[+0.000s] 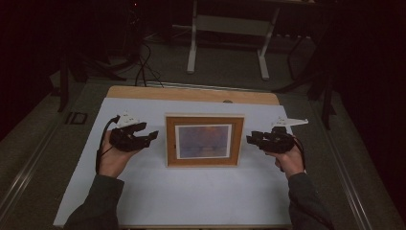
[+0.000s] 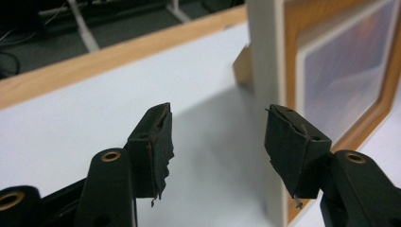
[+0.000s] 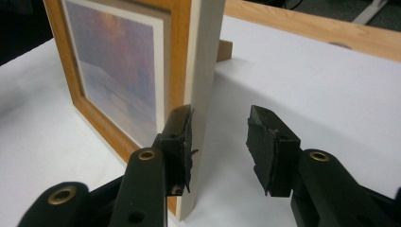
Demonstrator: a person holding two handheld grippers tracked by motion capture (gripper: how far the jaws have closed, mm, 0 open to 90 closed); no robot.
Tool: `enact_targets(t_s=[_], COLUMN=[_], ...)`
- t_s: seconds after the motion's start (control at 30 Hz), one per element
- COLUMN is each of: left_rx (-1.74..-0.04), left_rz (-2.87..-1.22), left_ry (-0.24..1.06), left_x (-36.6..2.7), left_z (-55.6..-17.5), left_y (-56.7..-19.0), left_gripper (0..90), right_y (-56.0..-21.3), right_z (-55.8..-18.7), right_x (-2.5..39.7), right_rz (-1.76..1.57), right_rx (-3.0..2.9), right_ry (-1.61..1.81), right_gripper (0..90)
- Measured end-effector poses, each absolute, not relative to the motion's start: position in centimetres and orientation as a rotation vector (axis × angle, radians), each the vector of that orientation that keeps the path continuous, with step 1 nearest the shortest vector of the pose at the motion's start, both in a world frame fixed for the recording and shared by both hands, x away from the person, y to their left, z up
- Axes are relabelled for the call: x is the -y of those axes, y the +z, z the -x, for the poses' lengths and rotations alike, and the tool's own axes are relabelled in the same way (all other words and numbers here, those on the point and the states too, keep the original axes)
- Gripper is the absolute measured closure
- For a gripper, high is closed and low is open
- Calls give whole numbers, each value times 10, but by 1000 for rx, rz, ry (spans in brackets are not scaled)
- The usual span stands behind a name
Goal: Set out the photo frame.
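So I've got a wooden picture frame [image 1: 204, 140] standing upright in the middle of the white counter [image 1: 191, 191], tilted back a bit on its rear stand [image 3: 224, 50]. The picture in it is a hazy purple-orange scene with a white mat around it.

My left hand-held gripper [image 1: 152, 136] sits just beside the frame's left edge, jaws apart with nothing between them; in the left gripper view the frame's pale side edge sits right by one pad [image 2: 289, 144].

My right hand-held gripper [image 1: 251, 139] is at the frame's right edge, jaws also spread. In the right gripper view one pad [image 3: 182, 137] sits in front of the frame's face at its pale edge, the other hangs clear behind it.
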State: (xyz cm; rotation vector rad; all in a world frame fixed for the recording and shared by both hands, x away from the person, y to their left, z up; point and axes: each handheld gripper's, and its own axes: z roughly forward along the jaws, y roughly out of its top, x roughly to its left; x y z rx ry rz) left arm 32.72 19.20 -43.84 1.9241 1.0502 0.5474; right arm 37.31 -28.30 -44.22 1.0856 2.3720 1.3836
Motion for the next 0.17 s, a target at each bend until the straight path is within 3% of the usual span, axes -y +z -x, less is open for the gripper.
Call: enact_targets(t_s=[0.17], left_rx=[-1102], left_rz=[-1975], left_ry=[589], left_x=[-195], left_z=[-316], left_y=[-458], left_gripper=[414], right_y=[-450], right_z=[-369], right_x=[289], right_rz=[-1118], right_rx=[-2367], right_ry=[1373], right_gripper=[586])
